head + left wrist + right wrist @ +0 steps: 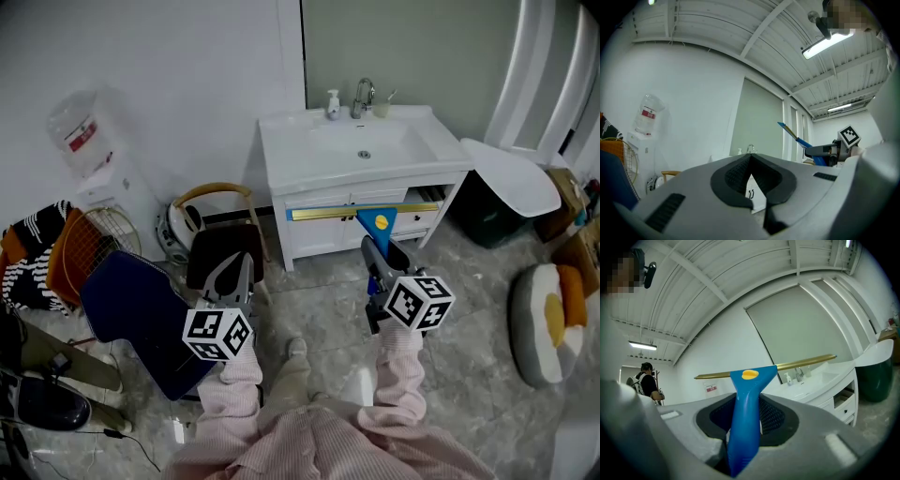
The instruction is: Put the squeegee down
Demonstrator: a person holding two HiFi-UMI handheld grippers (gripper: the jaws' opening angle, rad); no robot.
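The right claw (749, 419) is clamped on the blue handle of the squeegee (747, 401), which stands up out of the jaws with its gold blade lying crosswise at the top and a yellow spot just under it. From above, the squeegee hangs in the air over the grey marble floor (469, 319), in front of the drawers of the white washbasin cabinet (323, 230), touching nothing but the claw. The left claw (751, 165) is pinched together at the tips with nothing between them, and is held level beside the right one, well apart from it. A tap (363, 95) and a soap bottle (333, 103) stand at the back of the basin, and a water dispenser (84, 141) stands by the wall to the left.
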